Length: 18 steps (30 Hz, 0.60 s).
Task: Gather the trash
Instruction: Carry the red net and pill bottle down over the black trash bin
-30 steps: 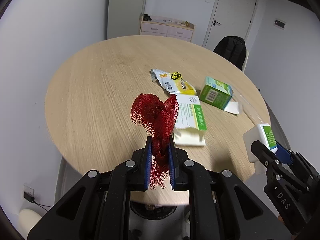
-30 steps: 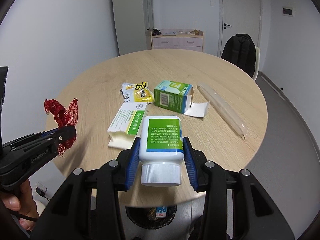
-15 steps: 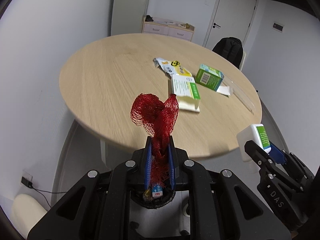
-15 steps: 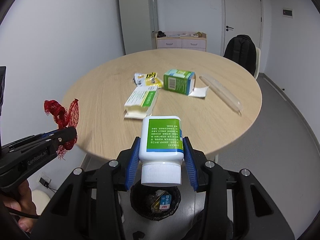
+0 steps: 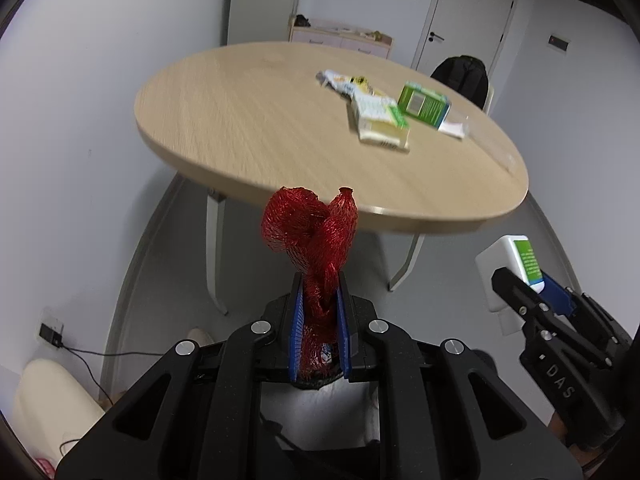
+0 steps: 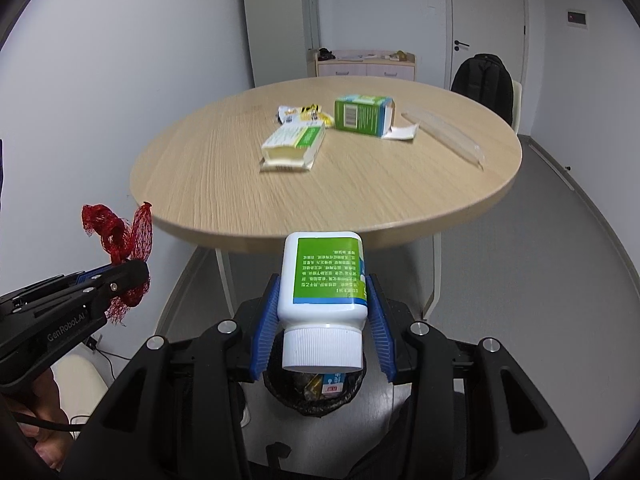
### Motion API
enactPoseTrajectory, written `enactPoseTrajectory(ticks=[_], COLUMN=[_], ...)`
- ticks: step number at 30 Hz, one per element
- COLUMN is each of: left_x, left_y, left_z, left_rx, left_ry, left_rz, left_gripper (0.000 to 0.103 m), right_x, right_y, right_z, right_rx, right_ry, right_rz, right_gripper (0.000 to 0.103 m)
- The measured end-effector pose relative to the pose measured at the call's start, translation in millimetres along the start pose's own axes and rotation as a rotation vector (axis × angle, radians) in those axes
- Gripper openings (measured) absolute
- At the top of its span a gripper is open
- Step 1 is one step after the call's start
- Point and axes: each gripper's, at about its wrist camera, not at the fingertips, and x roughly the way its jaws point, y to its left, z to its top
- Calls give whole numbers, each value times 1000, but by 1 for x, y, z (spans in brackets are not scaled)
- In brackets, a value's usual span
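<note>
The left gripper (image 5: 319, 334) is clamped tight on a bunched red mesh net (image 5: 316, 240), its blue pads (image 5: 296, 332) nearly together with only the twisted netting between them; the net's loose upper part billows out past the fingertips toward 12 o'clock, and a frayed tail hangs back between the fingers. The right gripper (image 6: 322, 330) holds a white pill bottle (image 6: 324, 280) with a green label, gripped by its body across a much wider span, the ribbed blue pads (image 6: 266, 328) pressing on both sides and the white screw cap pointing back toward the camera at 6 o'clock. Both grippers hang off the near edge of the round wooden table (image 6: 240, 184), over the floor. Directly beneath the bottle's cap, at 6 o'clock in the right wrist view, stands a black trash bin (image 6: 316, 394) with wrappers already inside. In the left wrist view the bottle shows at 4 o'clock; in the right wrist view the net sits at 9 o'clock. On the table lie a green carton (image 6: 362, 115) with an open flap, a flattened white and green box (image 6: 294, 146), a yellow wrapper (image 6: 304, 114) and a clear plastic sleeve (image 6: 444, 136), clustered toward 12 to 1 o'clock.
</note>
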Motion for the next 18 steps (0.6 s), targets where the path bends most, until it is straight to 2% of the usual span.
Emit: enactPoseTrajectory(ticks=[18], left_x=[68], left_y=[18], left_z=[-48], left_rx=[-7], left_ry=[104], left_rz=[25], left_gripper=[14], right_x=[54], right_y=[-2], right_z=[-45], right_rx=[0], right_ry=[98], right_rz=[-20], right_gripper=[40])
